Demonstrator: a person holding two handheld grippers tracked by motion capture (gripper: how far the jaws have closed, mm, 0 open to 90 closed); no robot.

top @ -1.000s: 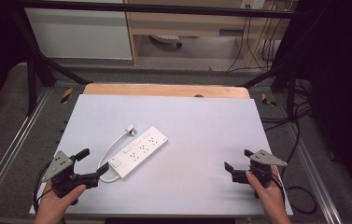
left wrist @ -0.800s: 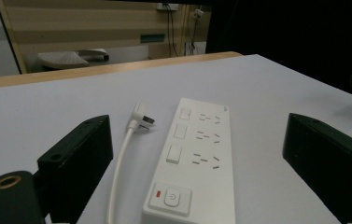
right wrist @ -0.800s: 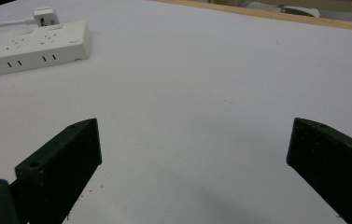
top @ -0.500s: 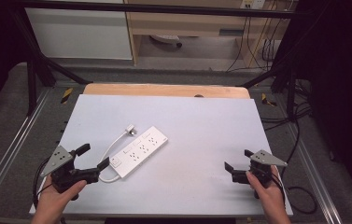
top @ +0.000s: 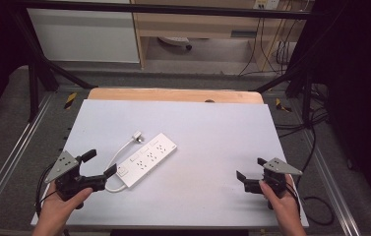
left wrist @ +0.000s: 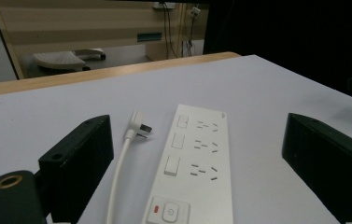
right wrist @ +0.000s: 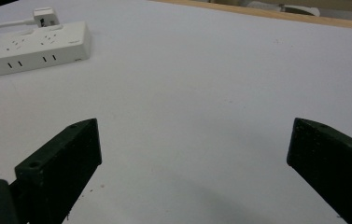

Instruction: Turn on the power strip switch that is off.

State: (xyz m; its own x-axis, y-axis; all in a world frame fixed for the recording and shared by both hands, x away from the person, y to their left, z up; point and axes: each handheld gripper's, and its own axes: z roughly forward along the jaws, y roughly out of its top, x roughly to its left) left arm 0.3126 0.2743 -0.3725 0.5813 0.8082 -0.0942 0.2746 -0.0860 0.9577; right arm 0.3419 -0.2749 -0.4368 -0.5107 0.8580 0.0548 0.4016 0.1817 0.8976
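Nearest us, at about 7 o'clock on the table, our left gripper has its jaws spread wide with nothing between them. In the left gripper view the jaws frame the near end of the strip, so we judge it is lined up on that end but not yet touching. At about 5 o'clock our right gripper also stands wide apart and empty over bare table, well away from the strip.

The strip lies flat, left of the table's centre, running from its switch end nearest our left gripper out toward 1 o'clock. Its cord leaves the switch end, loops along the left side, and ends in the plug lying loose just beyond.

We judge the strip to be a rigid plastic bar, light to moderate in weight, smooth and probably a little slippery on this surface. It should not bend or crush. We would grip it across its short width, by the long edges, near the switch end or nearer the middle for balance. The cord is limp and will trail and tug; the plug could snag or swing.
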